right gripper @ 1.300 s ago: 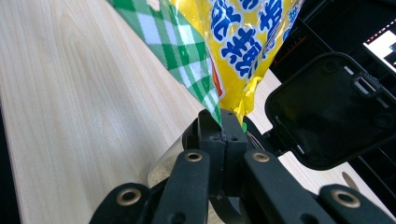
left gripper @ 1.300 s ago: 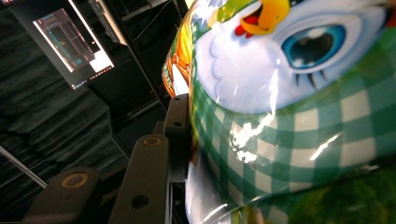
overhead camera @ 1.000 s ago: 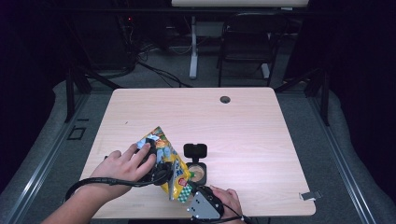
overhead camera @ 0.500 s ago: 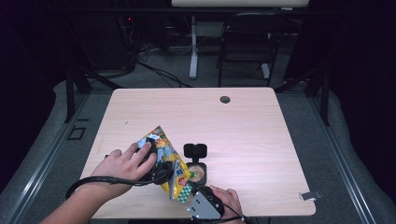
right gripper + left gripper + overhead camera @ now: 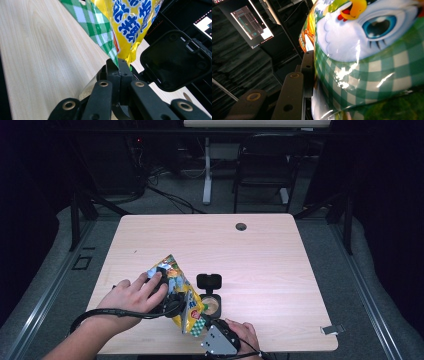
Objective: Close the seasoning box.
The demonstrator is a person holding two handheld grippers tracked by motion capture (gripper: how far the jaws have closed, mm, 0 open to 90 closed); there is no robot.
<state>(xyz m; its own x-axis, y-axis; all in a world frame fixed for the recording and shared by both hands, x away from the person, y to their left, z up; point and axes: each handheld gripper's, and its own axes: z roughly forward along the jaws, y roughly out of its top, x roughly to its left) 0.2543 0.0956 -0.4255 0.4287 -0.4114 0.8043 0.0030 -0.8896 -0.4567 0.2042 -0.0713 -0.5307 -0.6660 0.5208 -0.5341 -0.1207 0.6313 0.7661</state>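
On the table, near its front edge and left of the middle, I hold a snack bag up off the wood between my two tongs. Just to the right of the bag stands a small round container with something tan and powdery inside; its black square lid is flipped open and stands up on the far side of it. In the right gripper view that lid rises close beside the bag's yellow lower end, with the container's clear rim just behind my jaws, so the two crowd the space at the bag's bottom corner. Far off, near the back edge, a dark round grommet sits in the tabletop, and a small clip hangs at the front right corner. My right gripper is pinched tight on the bag's green-checked bottom seam. My left gripper clasps the bag's upper body; the one jaw that shows lies against the glossy checked foil, and the jaws have just been closing a little with the bag between them.
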